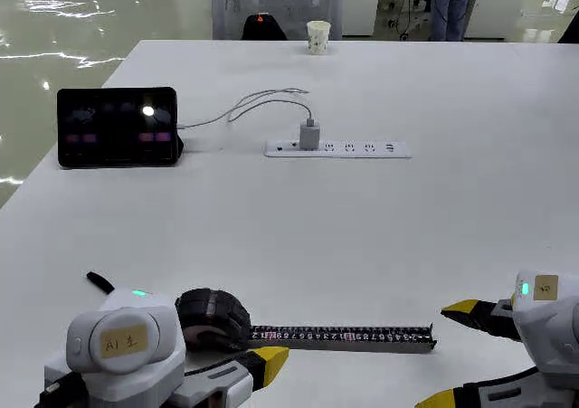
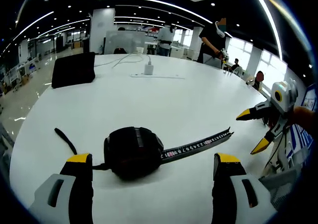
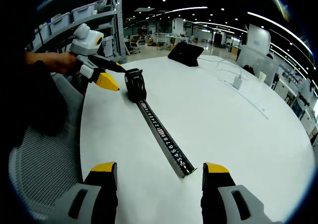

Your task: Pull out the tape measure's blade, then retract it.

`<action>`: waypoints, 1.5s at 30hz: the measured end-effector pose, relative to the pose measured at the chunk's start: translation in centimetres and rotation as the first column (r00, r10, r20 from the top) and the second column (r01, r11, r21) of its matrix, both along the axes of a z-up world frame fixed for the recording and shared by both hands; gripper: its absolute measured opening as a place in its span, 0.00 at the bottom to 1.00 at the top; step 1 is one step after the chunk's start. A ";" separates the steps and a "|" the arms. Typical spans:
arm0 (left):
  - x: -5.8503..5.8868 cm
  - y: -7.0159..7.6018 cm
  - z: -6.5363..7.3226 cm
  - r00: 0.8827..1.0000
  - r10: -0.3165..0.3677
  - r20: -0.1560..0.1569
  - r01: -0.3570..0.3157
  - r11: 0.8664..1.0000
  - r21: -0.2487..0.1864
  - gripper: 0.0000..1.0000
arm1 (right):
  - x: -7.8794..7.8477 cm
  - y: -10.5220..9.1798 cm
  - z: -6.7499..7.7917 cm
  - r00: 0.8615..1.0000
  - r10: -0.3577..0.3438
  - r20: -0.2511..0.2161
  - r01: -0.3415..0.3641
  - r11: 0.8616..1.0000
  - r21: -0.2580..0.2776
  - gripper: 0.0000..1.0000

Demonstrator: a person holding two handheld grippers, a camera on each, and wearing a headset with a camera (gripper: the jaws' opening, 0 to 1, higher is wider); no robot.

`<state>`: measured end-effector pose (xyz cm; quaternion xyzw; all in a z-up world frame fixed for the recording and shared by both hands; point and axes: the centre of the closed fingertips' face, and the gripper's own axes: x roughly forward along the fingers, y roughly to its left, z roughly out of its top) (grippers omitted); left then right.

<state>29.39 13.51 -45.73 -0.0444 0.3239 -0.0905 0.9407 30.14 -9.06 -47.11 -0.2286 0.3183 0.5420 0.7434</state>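
A black tape measure case (image 1: 213,317) lies on the white table (image 1: 362,236) near the front edge, its blade (image 1: 344,337) pulled out to the right and lying flat. In the left gripper view the case (image 2: 133,152) rests between the open jaws of my left gripper (image 2: 151,160) without being clamped. My left gripper (image 1: 237,336) sits at the lower left of the head view. My right gripper (image 3: 159,168) is open with the blade's end (image 3: 185,171) just ahead of its fingertips, untouched. In the head view the right gripper (image 1: 450,354) hovers right of the blade tip.
A dark tablet (image 1: 118,126) stands at the left. A white power strip (image 1: 336,147) with a charger (image 1: 309,135) and cable lies mid-table. A paper cup (image 1: 317,37) is at the far edge. The case's black strap (image 1: 99,282) trails left.
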 end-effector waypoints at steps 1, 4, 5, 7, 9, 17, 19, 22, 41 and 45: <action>0.1 0.0 -0.1 1.000 0.003 -0.001 -0.003 1.000 -0.001 0.99 | 0.2 -0.1 -0.1 1.000 0.006 0.004 -0.006 1.000 -0.003 0.68; 0.3 0.1 -0.3 1.000 0.009 -0.003 -0.009 1.000 -0.004 0.99 | 0.6 -0.3 -0.3 1.000 0.024 0.004 -0.024 1.000 -0.014 0.65; 0.3 0.1 -0.4 1.000 0.011 -0.003 -0.011 1.000 -0.005 0.99 | 0.6 -0.2 -0.4 0.999 0.032 0.004 -0.032 0.999 -0.018 0.64; 0.5 0.2 -0.4 1.000 0.017 -0.003 -0.017 1.000 -0.004 0.99 | 0.8 -0.3 -0.5 0.999 0.046 0.002 -0.046 0.999 -0.028 0.63; 0.6 0.3 -0.5 1.000 0.027 -0.005 -0.027 1.000 -0.003 0.99 | 0.9 -0.3 -0.8 0.998 0.068 -0.002 -0.068 0.997 -0.041 0.61; 0.9 0.3 -1.0 0.999 0.036 -0.017 -0.036 0.999 0.002 0.99 | 1.7 -0.5 -1.6 0.990 0.141 -0.001 -0.141 0.986 -0.090 0.56; 1.0 0.4 -1.1 0.999 0.038 -0.017 -0.038 0.999 0.003 0.99 | 1.9 -0.5 -1.8 0.987 0.159 -0.003 -0.158 0.982 -0.100 0.54; 1.1 0.4 -1.2 0.999 0.042 -0.019 -0.042 0.999 0.005 0.99 | 2.1 -0.5 -2.0 0.983 0.184 -0.004 -0.183 0.976 -0.117 0.51; 1.7 0.8 -2.3 0.997 0.067 -0.049 -0.067 0.998 0.008 0.96 | 3.6 -1.0 -3.9 0.949 0.313 -0.018 -0.310 0.928 -0.206 0.29; 1.9 0.9 -2.5 0.996 0.073 -0.055 -0.072 0.997 0.012 0.95 | 3.7 -1.2 -4.4 0.944 0.328 -0.029 -0.326 0.919 -0.219 0.22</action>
